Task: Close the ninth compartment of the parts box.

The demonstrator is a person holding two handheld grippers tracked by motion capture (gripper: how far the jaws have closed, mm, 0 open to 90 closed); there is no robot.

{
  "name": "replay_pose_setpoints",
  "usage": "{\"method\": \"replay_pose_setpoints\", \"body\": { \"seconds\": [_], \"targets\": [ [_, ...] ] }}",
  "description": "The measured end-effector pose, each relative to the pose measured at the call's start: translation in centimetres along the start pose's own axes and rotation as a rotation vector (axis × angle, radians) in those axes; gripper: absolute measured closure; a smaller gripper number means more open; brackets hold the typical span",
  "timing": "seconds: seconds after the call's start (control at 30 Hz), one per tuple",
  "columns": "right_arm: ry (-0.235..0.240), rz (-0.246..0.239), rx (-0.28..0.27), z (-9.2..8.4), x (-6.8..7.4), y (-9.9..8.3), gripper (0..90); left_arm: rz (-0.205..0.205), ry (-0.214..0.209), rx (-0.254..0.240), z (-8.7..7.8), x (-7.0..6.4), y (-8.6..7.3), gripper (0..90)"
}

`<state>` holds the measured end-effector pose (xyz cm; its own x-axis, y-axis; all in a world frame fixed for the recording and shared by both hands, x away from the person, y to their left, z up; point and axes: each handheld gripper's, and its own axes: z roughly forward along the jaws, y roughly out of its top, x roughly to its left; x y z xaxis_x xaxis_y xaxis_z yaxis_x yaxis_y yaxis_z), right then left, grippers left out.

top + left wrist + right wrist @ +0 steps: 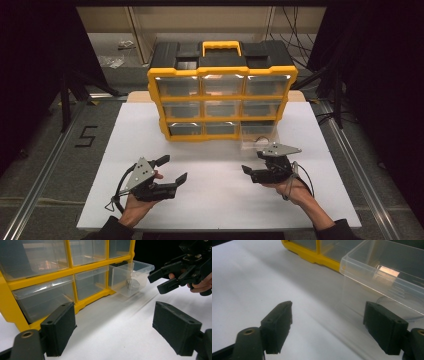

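Right now your right gripper (255, 172) sits just in front of the clear plastic drawer (256, 134) pulled out from the bottom-right slot of the yellow-and-black drawer cabinet (222, 90), jaws spread wide with nothing between them. Your left gripper (172, 170) rests over the white tabletop (210, 200) well to the left, jaws equally wide and empty. Watch that thin transparent wall: its edges are hard to judge, so a jaw could nudge it askew. Push unevenly and the drawer may jam, or the whole cabinet may slide back.
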<state>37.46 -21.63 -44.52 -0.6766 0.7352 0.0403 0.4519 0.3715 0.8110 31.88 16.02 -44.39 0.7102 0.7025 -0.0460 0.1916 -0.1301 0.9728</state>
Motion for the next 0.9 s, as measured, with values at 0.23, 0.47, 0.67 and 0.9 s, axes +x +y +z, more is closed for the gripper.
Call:
{"method": "replay_pose_setpoints", "body": {
  "seconds": [0.23,0.47,0.67,0.9],
  "targets": [
    [-0.007,-0.005,0.030,0.3,-0.3,-0.2,36.5,0.000,0.001,0.001,0.0,0.0,0.0,17.6],
    [-0.025,-0.037,0.054,0.5,-0.5,-0.4,54.3,0.001,0.001,0.000,0.0,0.0,0.0,17.6],
    [-0.036,-0.051,0.077,0.9,-1.0,-0.6,64.1,0.003,0.000,0.003,0.0,0.0,0.0,17.6],
    [-0.077,-0.045,0.072,1.0,-1.8,-0.6,80.6,0.008,0.000,0.006,0.0,0.0,0.0,17.6]
  ]
}}
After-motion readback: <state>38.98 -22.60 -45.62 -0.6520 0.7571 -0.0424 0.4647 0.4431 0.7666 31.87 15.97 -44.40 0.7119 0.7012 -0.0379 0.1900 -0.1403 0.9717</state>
